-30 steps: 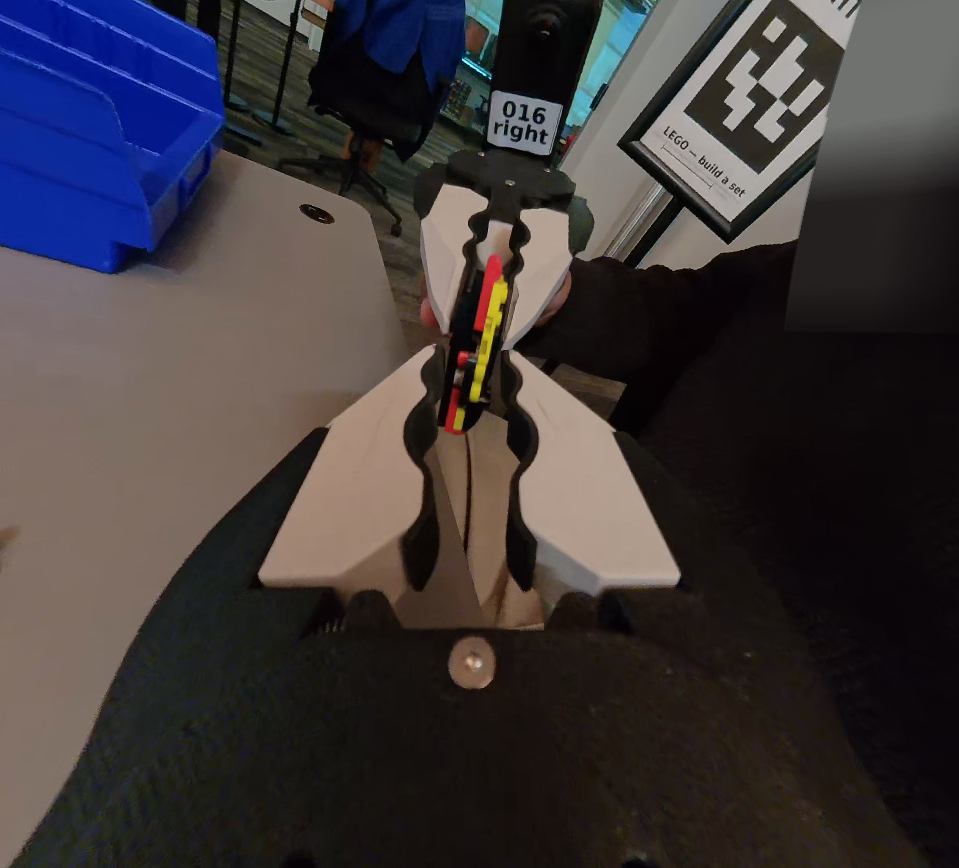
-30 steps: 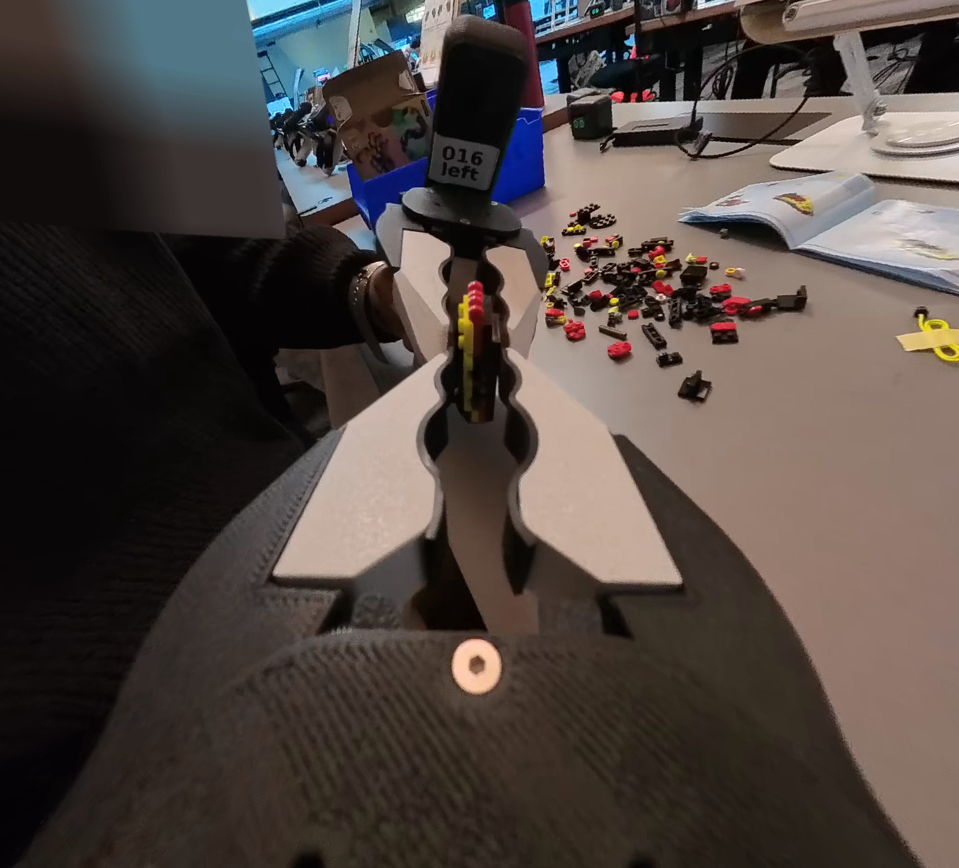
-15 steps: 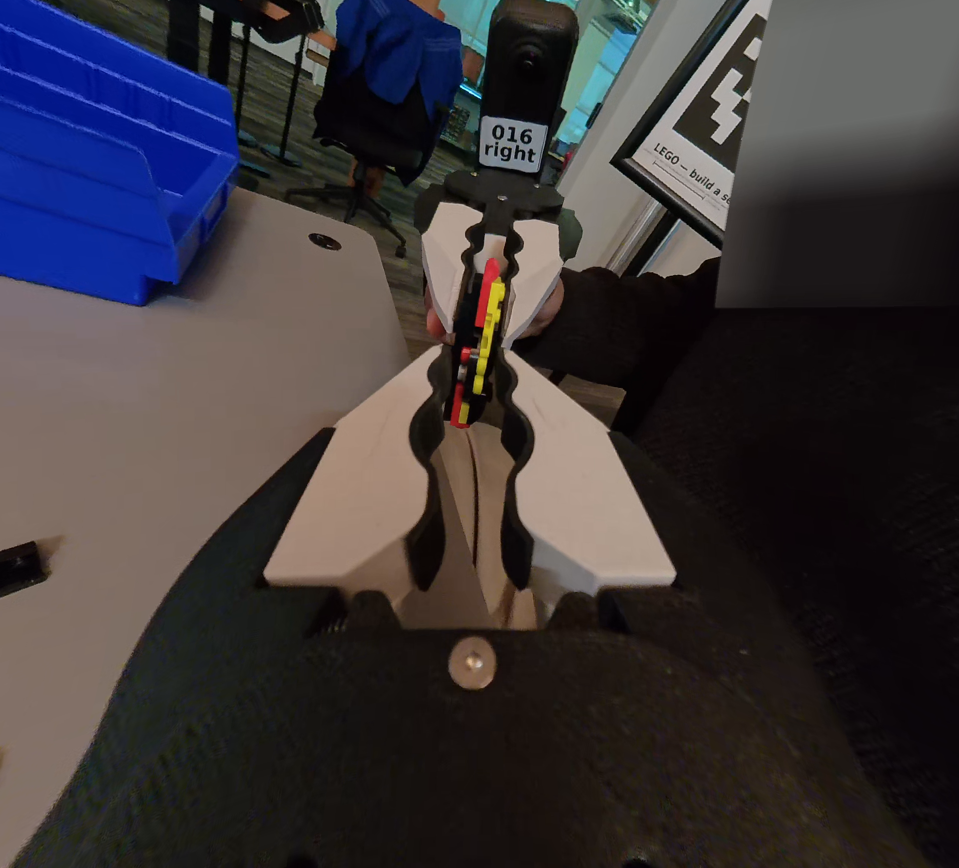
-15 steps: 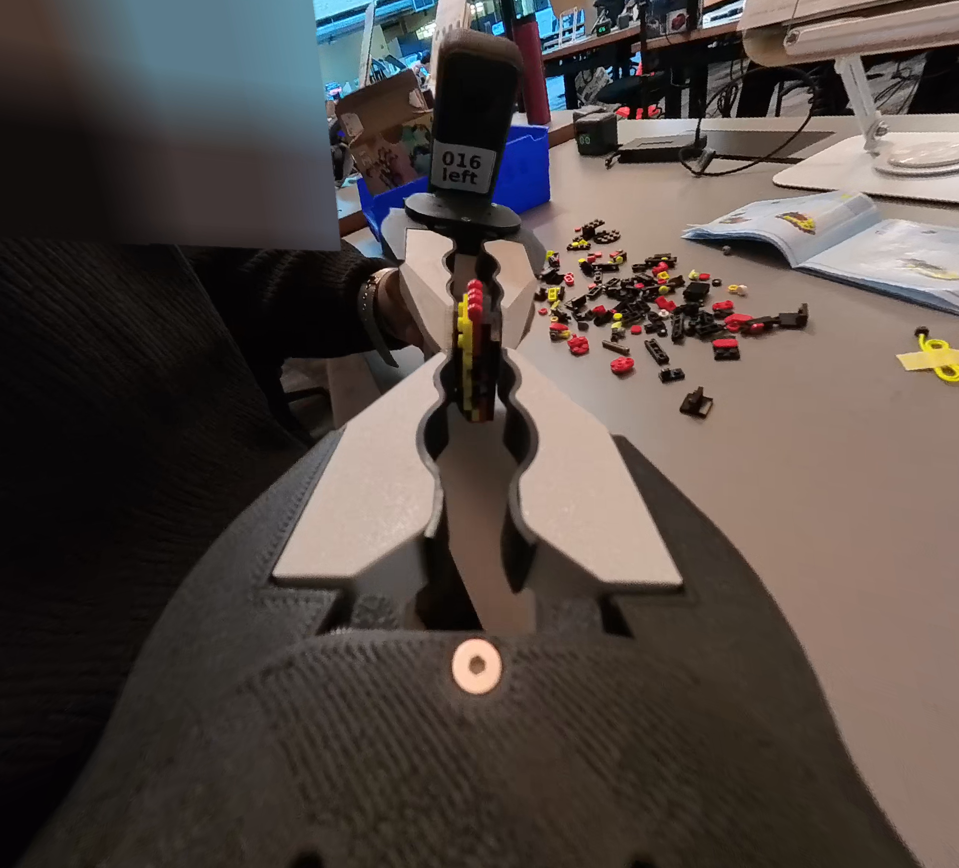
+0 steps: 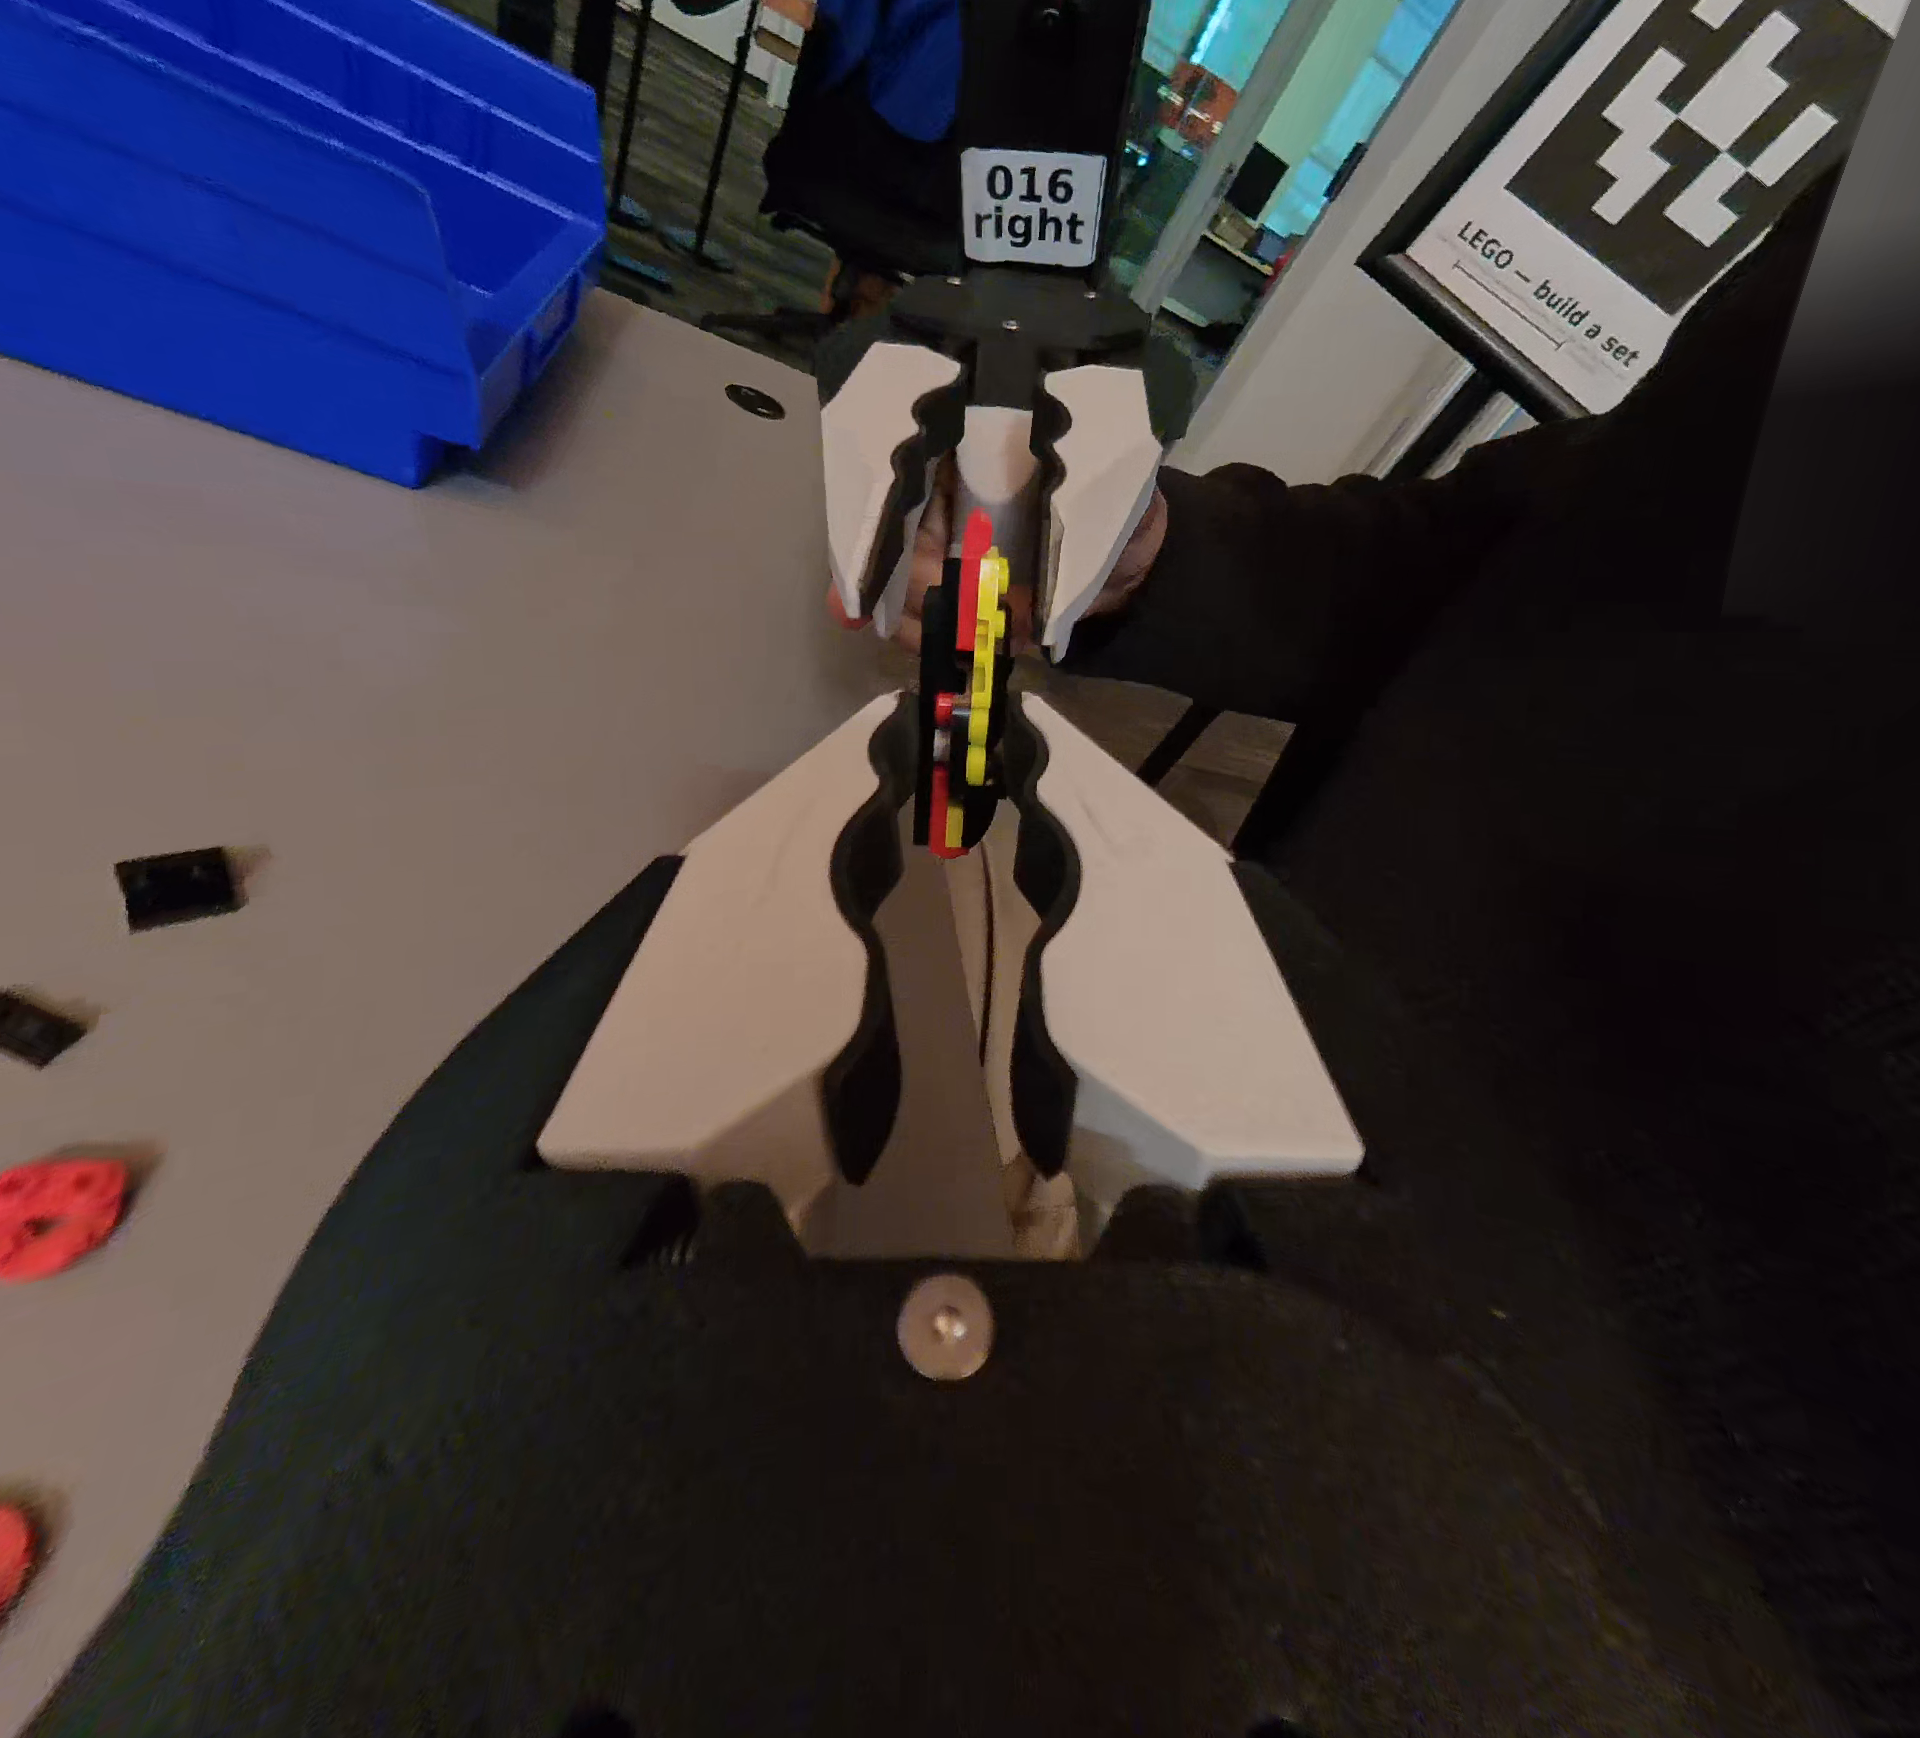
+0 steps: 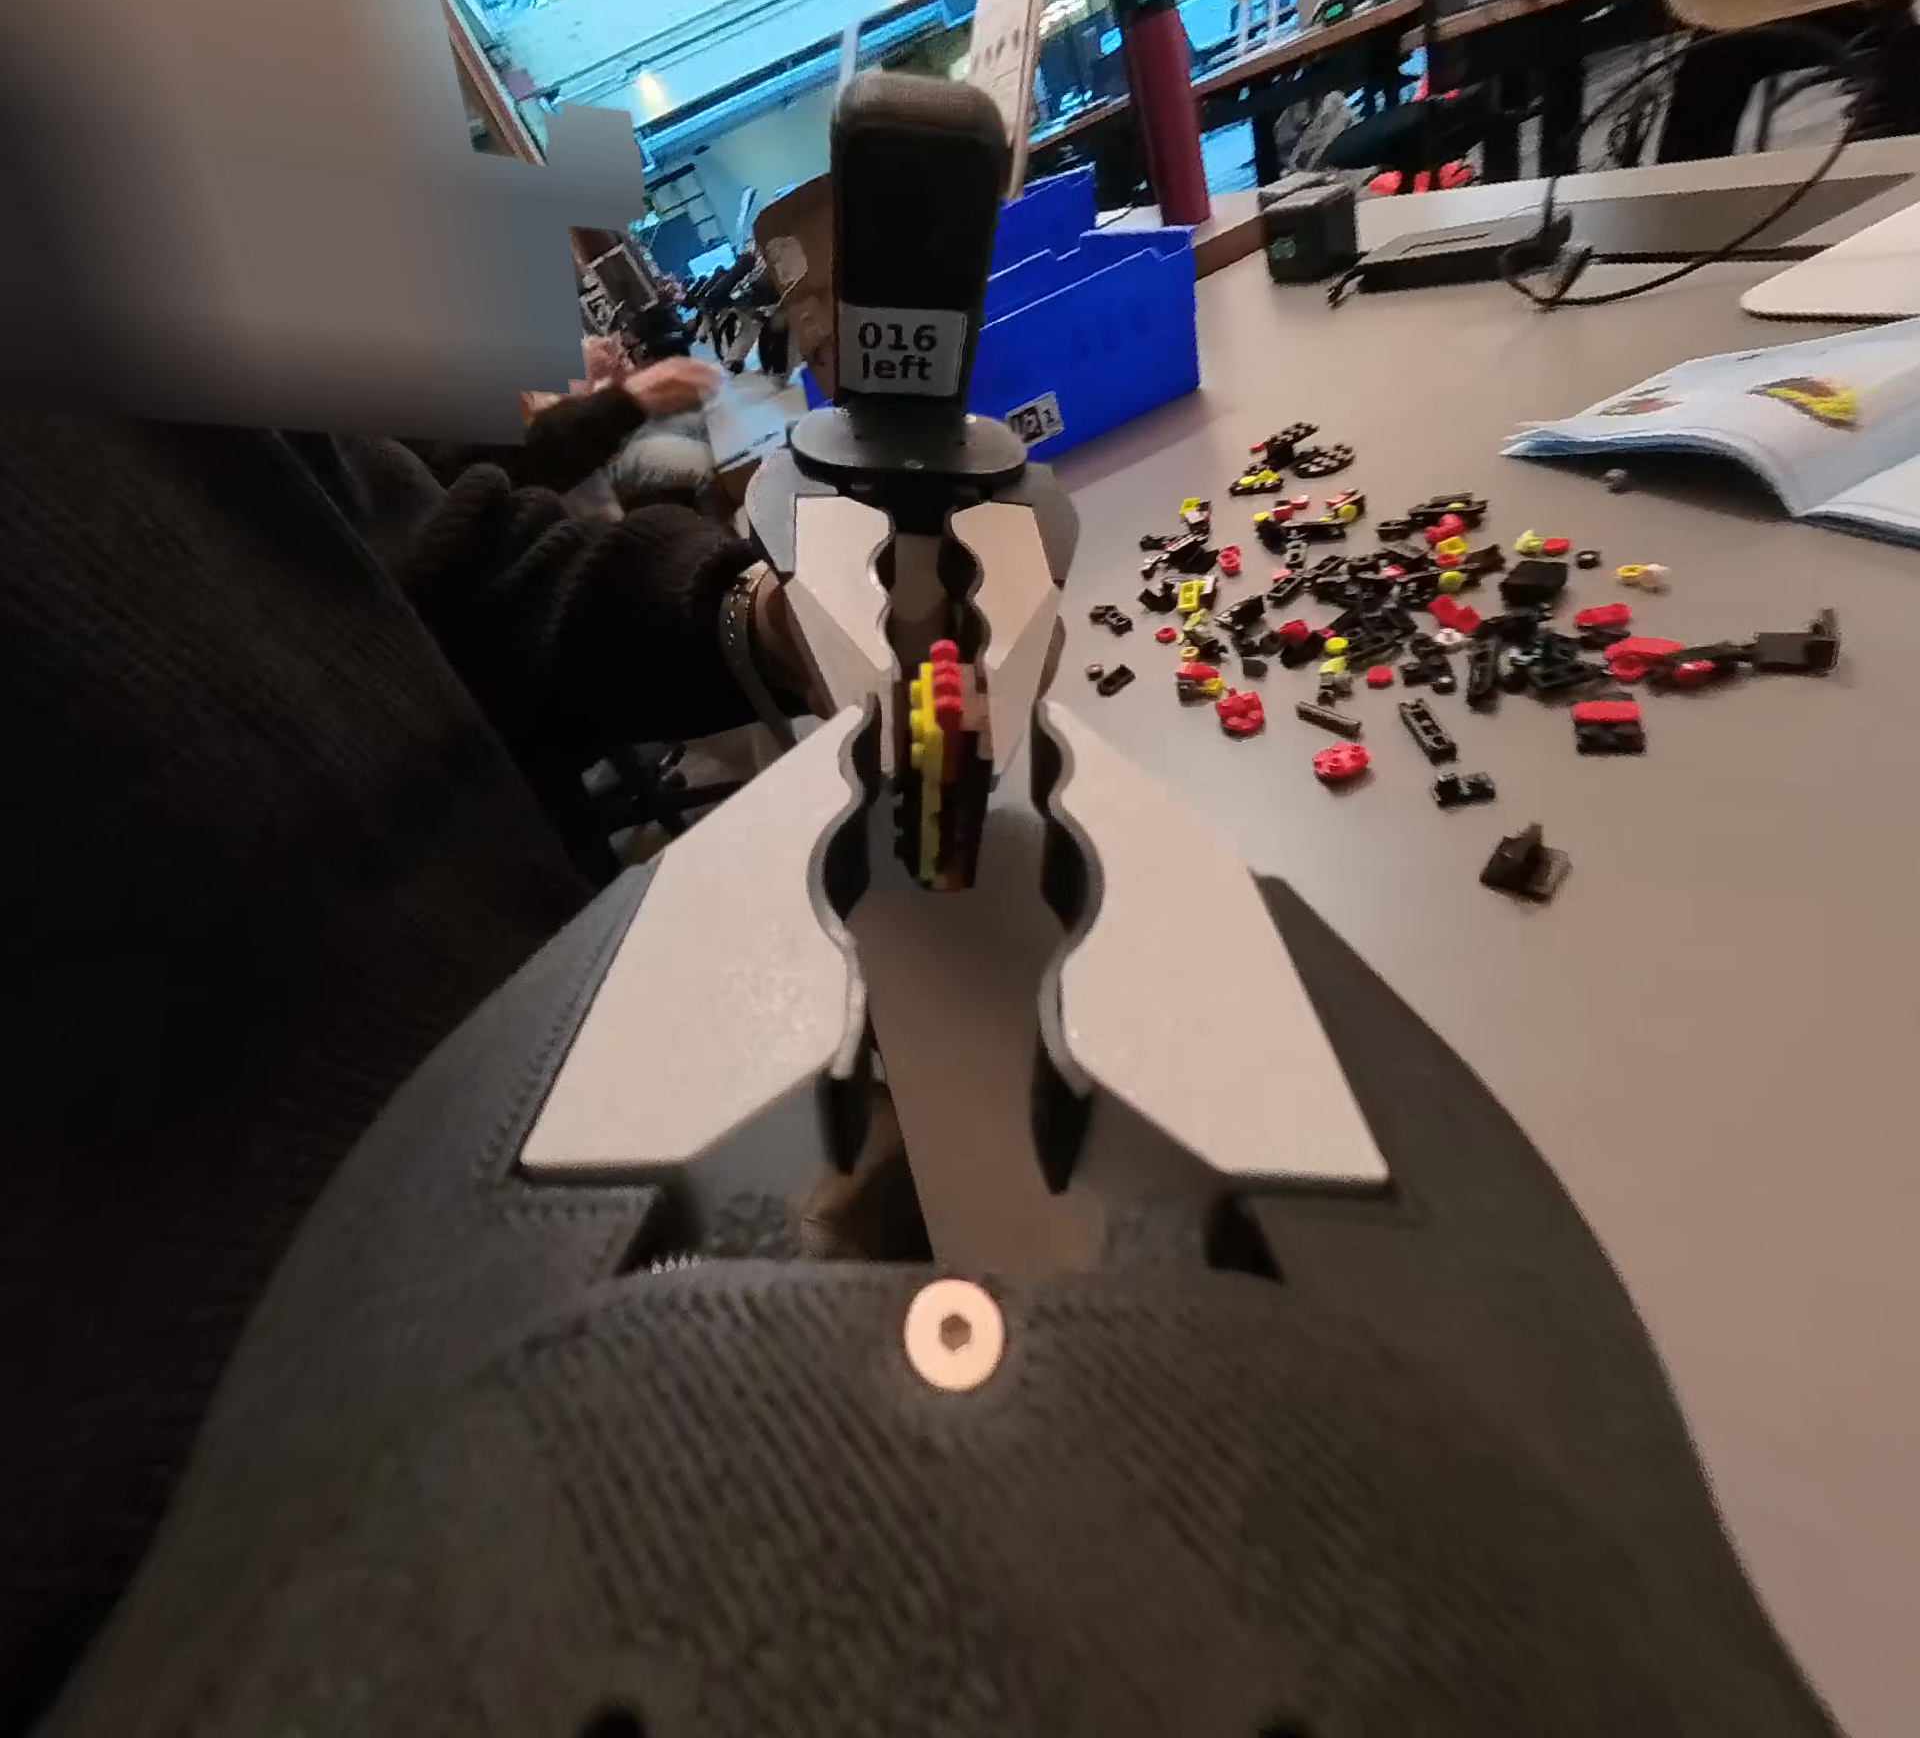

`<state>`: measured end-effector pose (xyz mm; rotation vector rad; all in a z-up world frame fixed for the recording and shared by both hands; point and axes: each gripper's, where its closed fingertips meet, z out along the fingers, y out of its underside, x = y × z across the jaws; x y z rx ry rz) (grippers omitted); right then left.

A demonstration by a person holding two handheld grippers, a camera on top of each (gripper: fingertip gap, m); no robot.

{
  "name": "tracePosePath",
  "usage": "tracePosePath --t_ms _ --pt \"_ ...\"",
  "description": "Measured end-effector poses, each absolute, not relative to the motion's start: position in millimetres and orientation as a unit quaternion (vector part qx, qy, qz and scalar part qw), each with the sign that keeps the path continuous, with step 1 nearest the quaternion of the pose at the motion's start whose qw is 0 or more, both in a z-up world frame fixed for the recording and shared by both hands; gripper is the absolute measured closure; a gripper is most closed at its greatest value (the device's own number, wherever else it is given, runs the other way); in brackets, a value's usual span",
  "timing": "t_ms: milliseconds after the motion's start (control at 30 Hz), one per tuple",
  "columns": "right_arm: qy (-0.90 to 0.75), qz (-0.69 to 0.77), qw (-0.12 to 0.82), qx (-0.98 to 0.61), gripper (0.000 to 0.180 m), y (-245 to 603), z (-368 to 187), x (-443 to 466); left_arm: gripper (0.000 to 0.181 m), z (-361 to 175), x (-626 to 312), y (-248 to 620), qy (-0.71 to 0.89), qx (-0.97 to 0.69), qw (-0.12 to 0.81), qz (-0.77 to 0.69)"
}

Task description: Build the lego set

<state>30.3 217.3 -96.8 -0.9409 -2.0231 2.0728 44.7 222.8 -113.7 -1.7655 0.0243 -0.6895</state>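
A grey table (image 6: 1558, 1013) in a busy workshop carries a scatter of loose black, red and yellow bricks (image 6: 1434, 628), an open instruction booklet (image 6: 1766, 431) and a blue bin (image 5: 260, 161). Above its edge, the left gripper (image 5: 961, 732) and right gripper (image 6: 940, 753) face each other tip to tip. The left jaws pinch a flat red, yellow and black lego assembly (image 5: 966, 701); the right jaws stand slightly spread around its far end.

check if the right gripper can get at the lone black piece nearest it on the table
Probably yes: the right gripper has open jaws, and the black piece lies alone on the table. It must first back off the lego assembly between them, which the left gripper holds.
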Motion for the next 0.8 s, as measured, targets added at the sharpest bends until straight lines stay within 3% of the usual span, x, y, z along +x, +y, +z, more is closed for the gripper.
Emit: tracePosePath --t_ms 200,800 --pt "-0.689 0.672 0.009 -0.271 0.164 187 -101 26 0.168 -114 38 201 -0.019 -0.756 0.592 -0.279" --pt "-0.742 0.647 -0.085 -0.151 0.165 99 -98 17 0.168 -111 25 120 -0.125 -0.738 0.633 -0.199"
